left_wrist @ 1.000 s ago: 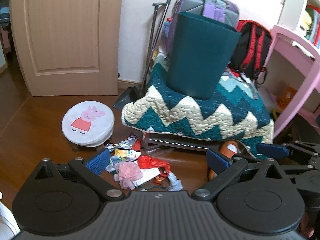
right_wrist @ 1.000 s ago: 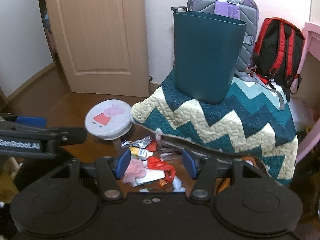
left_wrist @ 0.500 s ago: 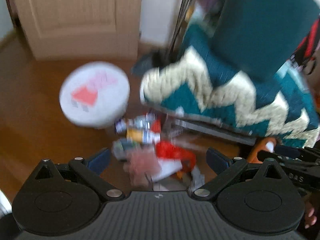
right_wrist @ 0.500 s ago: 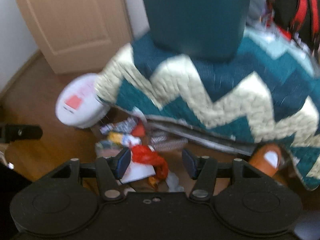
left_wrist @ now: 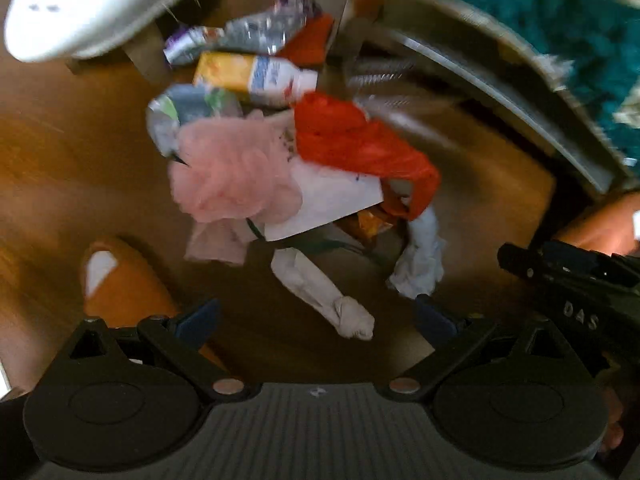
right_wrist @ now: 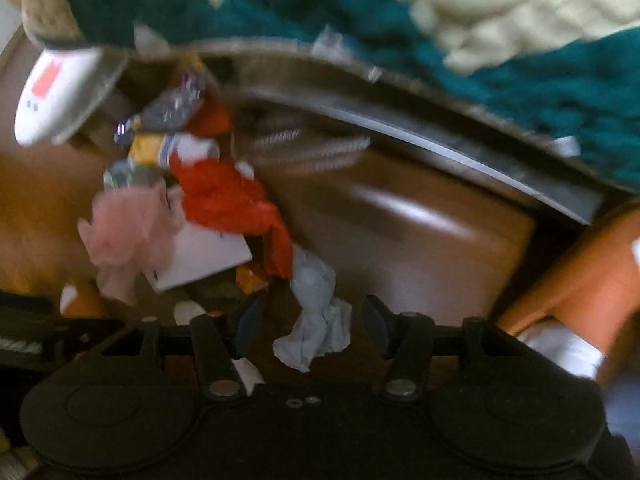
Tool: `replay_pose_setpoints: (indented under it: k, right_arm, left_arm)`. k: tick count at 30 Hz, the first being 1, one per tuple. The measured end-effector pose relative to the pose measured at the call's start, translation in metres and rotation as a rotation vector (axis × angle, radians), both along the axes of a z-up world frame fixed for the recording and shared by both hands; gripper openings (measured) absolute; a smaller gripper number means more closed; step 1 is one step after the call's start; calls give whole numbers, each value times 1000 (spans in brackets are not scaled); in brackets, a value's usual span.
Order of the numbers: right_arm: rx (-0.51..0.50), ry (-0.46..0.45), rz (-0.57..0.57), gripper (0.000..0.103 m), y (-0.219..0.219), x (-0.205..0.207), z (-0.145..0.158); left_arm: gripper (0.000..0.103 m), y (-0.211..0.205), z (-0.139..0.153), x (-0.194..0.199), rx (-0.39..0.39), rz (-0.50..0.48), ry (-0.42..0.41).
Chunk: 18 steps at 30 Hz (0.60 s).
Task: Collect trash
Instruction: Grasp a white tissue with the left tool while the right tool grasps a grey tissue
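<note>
- The quilt [left_wrist: 560,20] in teal and cream is hanging over a frame at the top of both views, and the trash is lying on the wooden floor [left_wrist: 60,168] just in front of it and partly under its edge, so any reach toward the far pieces is going to need a low approach.
- The white stool [left_wrist: 80,4] is standing at the upper left, just beside the foil wrappers; it looks best to be working from the near side of the pile outward.
- The pile itself is spreading across the middle: a red plastic bag [left_wrist: 352,140] is lying over a white paper sheet [left_wrist: 332,200], with a pink mesh puff [left_wrist: 232,172] touching both, and a yellow carton [left_wrist: 256,76] behind.
- An orange slipper [left_wrist: 120,284] is sitting at the near left; it reads as footwear, not trash, so it is better left alone.
- The left tool [left_wrist: 316,316] is hovering with its jaws wide, empty, over a twisted white tissue [left_wrist: 320,288].
- The right tool [right_wrist: 312,324] is also standing wide and empty, with a crumpled pale-blue tissue [right_wrist: 316,320] lying between its fingers.
- Both views are blurring, so slowing down before closing seems wise; pinching the blue tissue at its bulkiest fold should be giving the surest hold.
</note>
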State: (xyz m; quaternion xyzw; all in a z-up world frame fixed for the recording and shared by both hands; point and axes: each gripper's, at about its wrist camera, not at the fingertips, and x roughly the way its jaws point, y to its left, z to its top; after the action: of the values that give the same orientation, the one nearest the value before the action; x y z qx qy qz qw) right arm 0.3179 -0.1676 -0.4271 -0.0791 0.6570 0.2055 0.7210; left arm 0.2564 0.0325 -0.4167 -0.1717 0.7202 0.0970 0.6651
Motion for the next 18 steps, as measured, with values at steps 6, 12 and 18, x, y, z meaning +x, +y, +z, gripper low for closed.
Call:
replay_pose_setpoints:
  k: [6, 12, 18]
  right_arm:
    - [-12, 45, 111, 53, 14, 6, -51]
    - [-35, 79, 170, 53, 20, 18, -87]
    - [3, 120, 200, 53, 30, 27, -107]
  left_arm:
    - [102, -10, -78, 6, -105, 33, 112]
    - [102, -20, -124, -2, -152, 12, 215]
    - [102, -33, -153, -8, -187, -46, 246]
